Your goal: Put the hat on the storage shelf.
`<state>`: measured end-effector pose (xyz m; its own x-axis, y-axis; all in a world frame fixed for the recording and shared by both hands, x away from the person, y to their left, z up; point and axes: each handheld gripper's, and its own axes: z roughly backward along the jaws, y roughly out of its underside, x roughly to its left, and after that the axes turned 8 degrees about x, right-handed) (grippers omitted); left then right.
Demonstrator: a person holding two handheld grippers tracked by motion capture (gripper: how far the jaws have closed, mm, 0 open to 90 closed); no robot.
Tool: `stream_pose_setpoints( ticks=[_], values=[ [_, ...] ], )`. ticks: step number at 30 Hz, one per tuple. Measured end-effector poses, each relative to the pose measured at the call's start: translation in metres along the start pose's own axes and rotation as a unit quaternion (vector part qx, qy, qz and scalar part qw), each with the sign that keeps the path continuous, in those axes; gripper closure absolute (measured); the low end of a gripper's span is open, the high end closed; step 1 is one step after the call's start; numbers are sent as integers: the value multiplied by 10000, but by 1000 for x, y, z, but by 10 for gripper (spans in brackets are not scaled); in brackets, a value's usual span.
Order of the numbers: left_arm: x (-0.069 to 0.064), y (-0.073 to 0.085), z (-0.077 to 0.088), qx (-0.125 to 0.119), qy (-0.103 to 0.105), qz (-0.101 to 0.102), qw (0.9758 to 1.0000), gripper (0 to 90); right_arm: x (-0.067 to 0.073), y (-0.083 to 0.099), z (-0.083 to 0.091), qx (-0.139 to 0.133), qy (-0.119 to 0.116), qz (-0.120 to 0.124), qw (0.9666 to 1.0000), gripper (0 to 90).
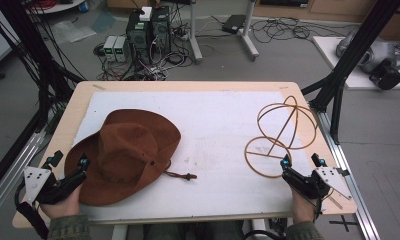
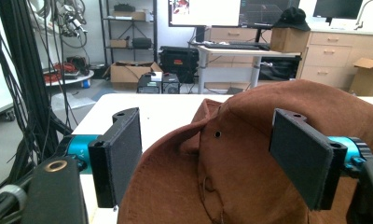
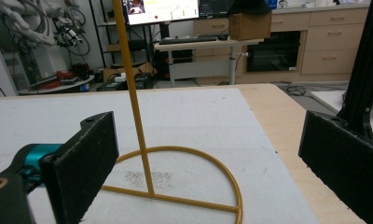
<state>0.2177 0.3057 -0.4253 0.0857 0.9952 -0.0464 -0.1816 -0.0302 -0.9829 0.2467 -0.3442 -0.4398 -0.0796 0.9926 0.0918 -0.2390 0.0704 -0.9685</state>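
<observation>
A brown suede hat (image 1: 128, 155) lies crown up on the left half of the white mat, its cord and bead (image 1: 188, 176) trailing right. My left gripper (image 1: 69, 161) is at the hat's near-left brim. In the left gripper view it (image 2: 211, 156) stands open, with the hat (image 2: 250, 116) rising between and beyond the wide jaws. A yellow wire hat stand (image 1: 280, 135) with a round base and looped top is on the mat's right side. My right gripper (image 1: 301, 161) is just in front of its base, open (image 3: 212, 163), the stand's upright rod (image 3: 134, 102) ahead between the jaws.
The white mat (image 1: 218, 125) covers most of a wooden table (image 1: 188, 86). Black frame posts (image 1: 338, 80) stand at the right, cable bundles (image 1: 38, 60) at the left. Metal rails run along both table sides. Computers (image 1: 148, 30) and cables sit on the floor beyond.
</observation>
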Motion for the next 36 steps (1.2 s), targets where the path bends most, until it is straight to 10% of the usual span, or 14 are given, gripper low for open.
stream_pose_setpoints(
  ticks=[15,22,36],
  values=[
    [-3,-4,-1,26,140,-132,9998,250,-1,0,1,-27,-31,-9,10000,39],
    [-6,-8,-4,247,558,-310,9977,251,-3,-1,2,-55,-38,-26,10000,39],
    [-15,-17,-20,946,1394,-681,9834,273,-4,-1,1,-52,-87,-22,9999,39]
  ],
)
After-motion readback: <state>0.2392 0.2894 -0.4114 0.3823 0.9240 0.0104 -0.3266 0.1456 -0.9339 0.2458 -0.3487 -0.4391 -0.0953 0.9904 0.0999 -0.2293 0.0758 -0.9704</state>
